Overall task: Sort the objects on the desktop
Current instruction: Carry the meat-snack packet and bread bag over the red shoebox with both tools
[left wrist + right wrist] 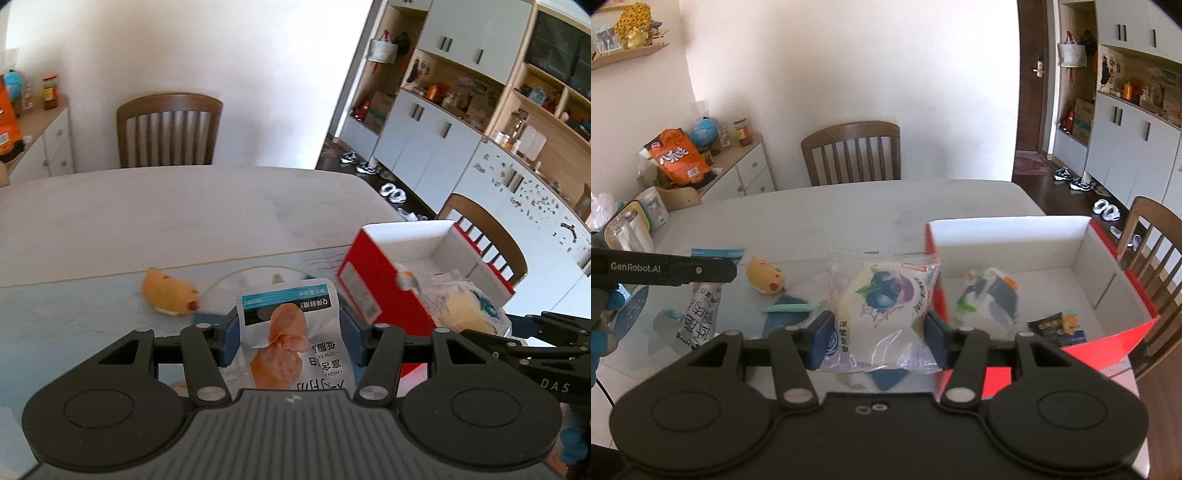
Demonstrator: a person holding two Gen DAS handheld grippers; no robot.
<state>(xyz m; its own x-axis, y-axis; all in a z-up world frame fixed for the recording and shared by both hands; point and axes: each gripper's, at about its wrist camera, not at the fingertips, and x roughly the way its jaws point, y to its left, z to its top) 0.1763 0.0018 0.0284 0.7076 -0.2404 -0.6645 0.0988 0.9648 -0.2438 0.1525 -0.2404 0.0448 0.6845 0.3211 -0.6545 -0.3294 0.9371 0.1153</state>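
Both grippers are carrying snacks toward the red box (1108,332) ahead-right for sorting: the left gripper (288,332) is clamping a chicken snack pouch (291,332), the right gripper (879,332) a blueberry bun packet (882,299).

- The left tongs (288,332) are built of matte black linkage arms on a ribbed grey housing, with silver pivot screws beside the two round black caps.
- Dark blue pads (226,341) are fitted at the fingertips.
- The right tongs (879,334) are made alike.
- "GenRobot.AI" is printed in white on the black side arm.
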